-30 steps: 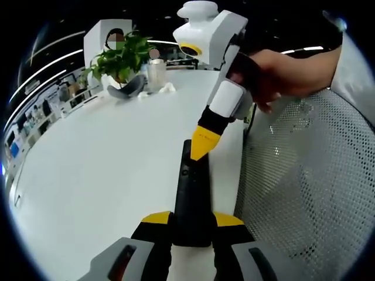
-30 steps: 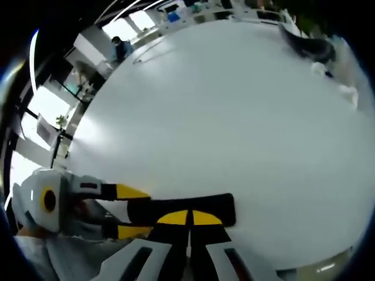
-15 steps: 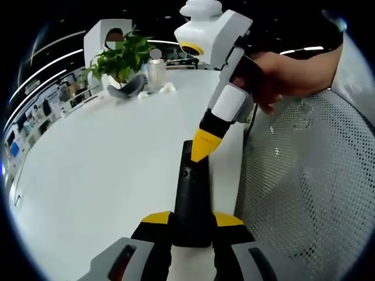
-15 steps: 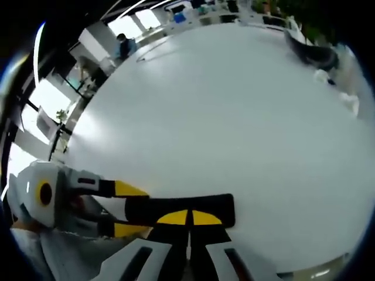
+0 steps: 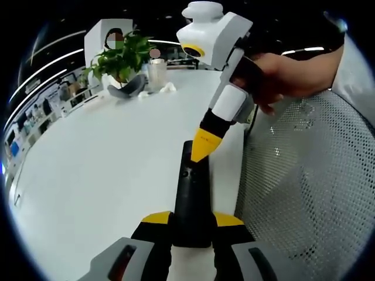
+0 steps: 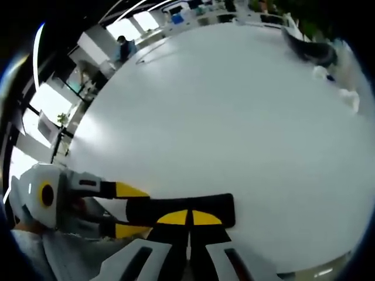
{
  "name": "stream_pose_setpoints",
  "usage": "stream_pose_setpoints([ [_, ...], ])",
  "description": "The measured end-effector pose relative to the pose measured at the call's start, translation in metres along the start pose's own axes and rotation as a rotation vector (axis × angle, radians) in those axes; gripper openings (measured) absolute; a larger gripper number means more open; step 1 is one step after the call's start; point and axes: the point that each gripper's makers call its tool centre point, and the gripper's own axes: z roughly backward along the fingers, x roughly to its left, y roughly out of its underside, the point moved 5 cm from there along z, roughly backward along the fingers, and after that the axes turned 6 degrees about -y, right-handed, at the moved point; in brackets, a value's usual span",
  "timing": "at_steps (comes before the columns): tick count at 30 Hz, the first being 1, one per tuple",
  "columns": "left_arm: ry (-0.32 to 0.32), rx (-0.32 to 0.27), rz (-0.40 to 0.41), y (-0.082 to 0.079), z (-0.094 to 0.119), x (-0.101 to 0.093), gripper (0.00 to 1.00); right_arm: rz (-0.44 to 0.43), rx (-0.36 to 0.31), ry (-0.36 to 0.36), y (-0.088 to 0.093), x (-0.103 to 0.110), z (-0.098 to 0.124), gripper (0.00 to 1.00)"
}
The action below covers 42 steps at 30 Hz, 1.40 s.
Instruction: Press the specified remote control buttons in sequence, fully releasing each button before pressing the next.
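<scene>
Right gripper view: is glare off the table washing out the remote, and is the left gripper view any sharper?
Right gripper view: the white table glares bright at its left side, but the black remote stays distinct. Left gripper view: even light, the remote sharp, far plant soft, edges bent by fisheye.

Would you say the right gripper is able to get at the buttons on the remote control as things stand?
Probably yes. The left gripper holds the black remote control at its near end, top face bare. The right gripper, jaws shut to a point, sits at the remote's far end with nothing between them; actual contact is hard to tell.
</scene>
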Motion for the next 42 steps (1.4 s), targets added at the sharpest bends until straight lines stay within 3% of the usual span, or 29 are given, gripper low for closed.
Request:
stream_pose_setpoints([
  [42, -0.001, -0.001, -0.003, -0.0004, -0.0010, 0.0007, 0.25, 0.053, -0.003, 0.029, -0.0004, 0.0009, -0.0008, 0.00],
])
